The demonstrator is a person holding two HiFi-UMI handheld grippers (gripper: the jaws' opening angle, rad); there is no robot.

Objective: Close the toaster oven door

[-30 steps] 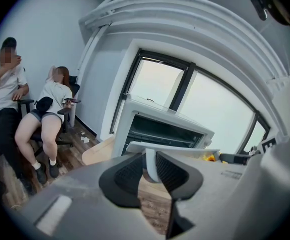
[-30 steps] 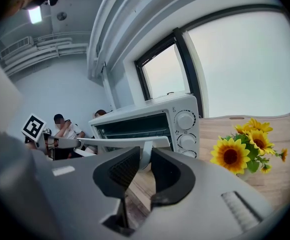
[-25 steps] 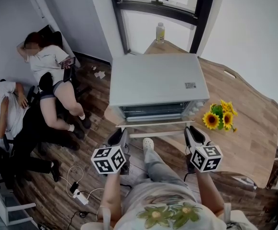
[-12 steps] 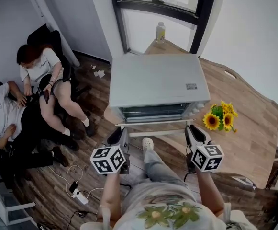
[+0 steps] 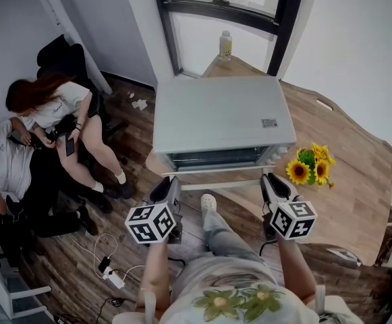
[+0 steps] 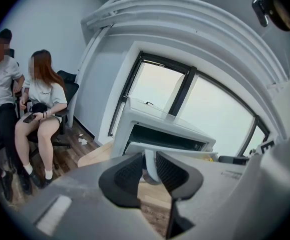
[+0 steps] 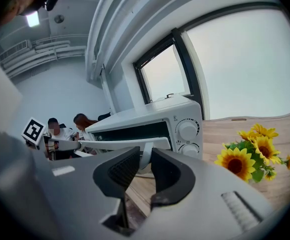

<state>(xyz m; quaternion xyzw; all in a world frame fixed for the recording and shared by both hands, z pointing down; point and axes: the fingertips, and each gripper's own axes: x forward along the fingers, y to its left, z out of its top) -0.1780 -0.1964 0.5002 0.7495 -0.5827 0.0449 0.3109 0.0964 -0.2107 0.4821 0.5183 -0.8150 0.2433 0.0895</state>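
The toaster oven [image 5: 222, 117] sits on the wooden table [image 5: 347, 181], its door [image 5: 216, 172] folded down flat and wide open toward the person. Left gripper [image 6: 149, 170] is clamped on the left end of the white door handle [image 6: 150, 156], and the right gripper [image 7: 144, 165] is clamped on its right end; sunflowers [image 5: 310, 166] stand just beside the oven's right corner

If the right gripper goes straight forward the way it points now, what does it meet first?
The white door handle, already clamped between the right gripper's fingers. Past it, the line seems to lead to the toaster oven's open front.
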